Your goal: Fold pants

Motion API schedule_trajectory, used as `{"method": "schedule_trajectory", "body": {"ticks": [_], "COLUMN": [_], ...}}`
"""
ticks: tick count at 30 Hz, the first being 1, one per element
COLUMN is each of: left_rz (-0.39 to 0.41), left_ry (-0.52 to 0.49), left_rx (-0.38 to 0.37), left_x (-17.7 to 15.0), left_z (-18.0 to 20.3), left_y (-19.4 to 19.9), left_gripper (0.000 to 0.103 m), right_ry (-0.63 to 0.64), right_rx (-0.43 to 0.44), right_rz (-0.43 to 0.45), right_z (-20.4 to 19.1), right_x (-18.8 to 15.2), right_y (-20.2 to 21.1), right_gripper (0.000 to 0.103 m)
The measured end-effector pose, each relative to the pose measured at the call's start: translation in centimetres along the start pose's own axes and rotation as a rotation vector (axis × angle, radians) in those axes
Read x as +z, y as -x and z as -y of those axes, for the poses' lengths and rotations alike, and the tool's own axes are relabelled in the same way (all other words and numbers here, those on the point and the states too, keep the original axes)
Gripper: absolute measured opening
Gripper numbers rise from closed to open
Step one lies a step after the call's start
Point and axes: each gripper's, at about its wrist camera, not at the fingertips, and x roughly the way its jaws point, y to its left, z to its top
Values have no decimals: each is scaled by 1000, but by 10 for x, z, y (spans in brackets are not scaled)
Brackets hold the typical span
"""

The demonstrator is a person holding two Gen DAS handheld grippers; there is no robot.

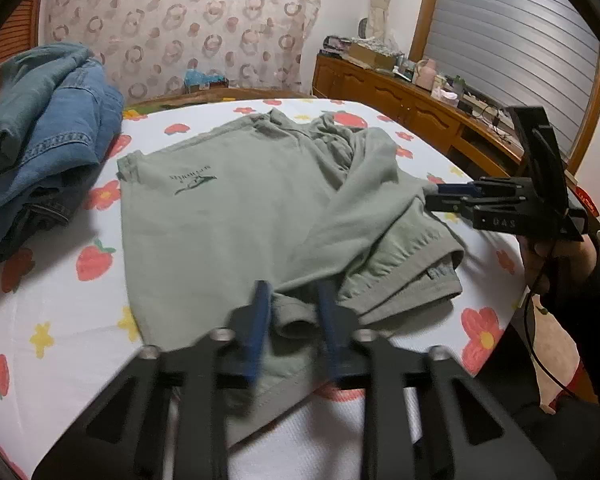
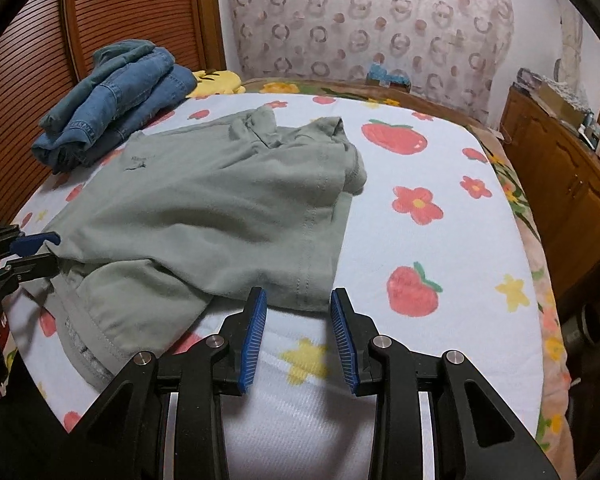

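Note:
Sage green pants (image 1: 236, 208) lie partly folded on the flower-print bed sheet (image 1: 52, 312), with one leg laid over the other. They also show in the right wrist view (image 2: 204, 208). My left gripper (image 1: 294, 292) is open, its blue pads on either side of a bunched hem at the near edge. My right gripper (image 2: 299, 300) is open and empty, just short of the pants' near folded edge. The right gripper also shows in the left wrist view (image 1: 440, 194), at the pants' right side. The left gripper also shows in the right wrist view (image 2: 46, 250), at the left edge.
A pile of folded blue jeans (image 1: 48, 136) sits at the far left of the bed, seen also in the right wrist view (image 2: 116, 96). A wooden sideboard (image 1: 412, 108) with clutter stands to the right. A patterned cloth (image 2: 372, 20) hangs behind the bed.

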Motion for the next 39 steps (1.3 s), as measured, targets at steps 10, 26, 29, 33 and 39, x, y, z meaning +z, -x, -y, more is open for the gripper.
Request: {"method": "schedule_trajectory", "body": {"ticks": [10,26,29,33,39], "left_rz": [53,139,125,99,58], "left_ry": [-22,30,55,74,92], "left_rx": [-23,7,22,38,50], "left_x": [7,2,-4,-13,-24], "left_z": [10,-13,-24,-33,-41], "left_y": [23,73,72,65,52], "left_gripper": [8,6,6,6,6], "right_ry": [-4,86,105,119,145], "right_rx": [19,99,125,151,130], "right_rz": [73,225,219,197,106], "right_z": [3,-47,-57,-66,-73], "right_x": [17,108,121,127,118], "right_y": [15,18,5,-8,-30], "right_gripper": [5,4,4,4,10]}}
